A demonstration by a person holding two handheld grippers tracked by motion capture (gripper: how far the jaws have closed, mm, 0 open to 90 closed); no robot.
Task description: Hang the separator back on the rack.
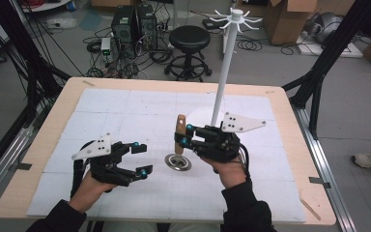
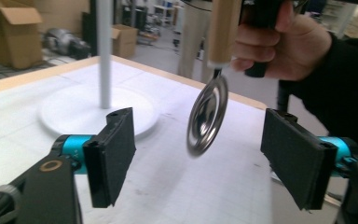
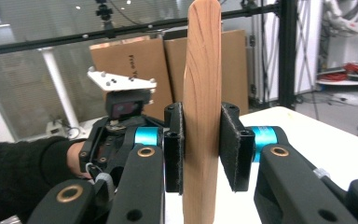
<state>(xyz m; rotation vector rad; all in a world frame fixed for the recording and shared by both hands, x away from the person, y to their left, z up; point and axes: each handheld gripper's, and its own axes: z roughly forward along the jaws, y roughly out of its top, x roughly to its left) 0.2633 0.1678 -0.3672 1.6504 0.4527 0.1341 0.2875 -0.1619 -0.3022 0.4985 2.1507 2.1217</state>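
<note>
A utensil with a wooden handle [image 1: 179,131] and a round metal head [image 1: 178,163] hangs upright over the middle of the table. My right gripper [image 1: 186,135] is shut on the handle, which stands between the jaws [image 3: 202,93] in the right gripper view. The metal head [image 2: 207,116] hangs just above the mat, in front of my left gripper [image 2: 200,158], which is open and apart from it. In the high view the left gripper [image 1: 140,158] sits to the left of the head, holding nothing.
A white stand with a round base [image 1: 200,116], a tall pole [image 1: 222,72] and hooks [image 1: 235,19] at the top rises behind the right gripper. A white mat [image 1: 125,111] covers the wooden table [image 1: 290,125]. A stool [image 1: 189,41] and boxes [image 1: 290,19] lie beyond.
</note>
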